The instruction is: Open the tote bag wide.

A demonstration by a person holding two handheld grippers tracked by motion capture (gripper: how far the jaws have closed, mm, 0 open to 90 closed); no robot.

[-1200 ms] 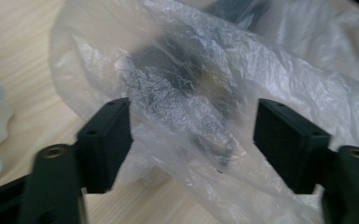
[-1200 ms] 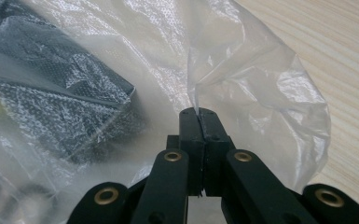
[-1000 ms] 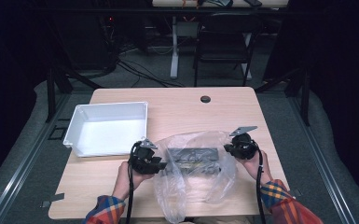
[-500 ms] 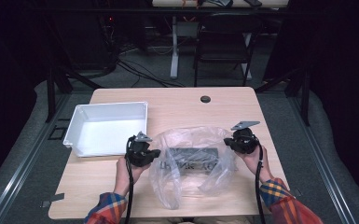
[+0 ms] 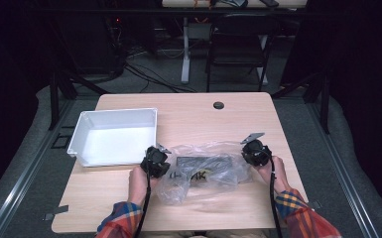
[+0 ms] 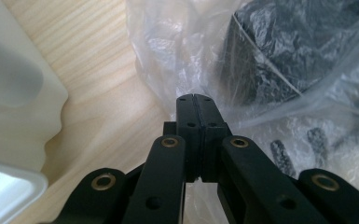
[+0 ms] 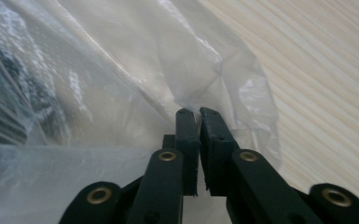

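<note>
A clear plastic bag (image 5: 206,173) lies crumpled on the wooden table (image 5: 193,116), with a flat black object (image 5: 203,162) inside it. My left gripper (image 5: 161,165) is at the bag's left edge. In the left gripper view its jaws (image 6: 196,98) are pressed together on the film, and the black object (image 6: 279,56) shows through the plastic just beyond. My right gripper (image 5: 246,155) is at the bag's right edge. Its jaws (image 7: 195,111) have just been opening and stand a narrow slit apart, with the bag's edge (image 7: 200,74) lying between the tips.
A white tray (image 5: 114,113) stands left of the bag, close to the left gripper, and its rim (image 6: 9,116) shows in the left gripper view. A dark cable hole (image 5: 219,105) sits near the table's far edge. Chairs and stands lie beyond the table.
The bag has sunk from a puffed-up shape to a flatter, smaller heap. The left gripper has moved slightly right and lower at the bag's edge. The right hand has stayed in place.
</note>
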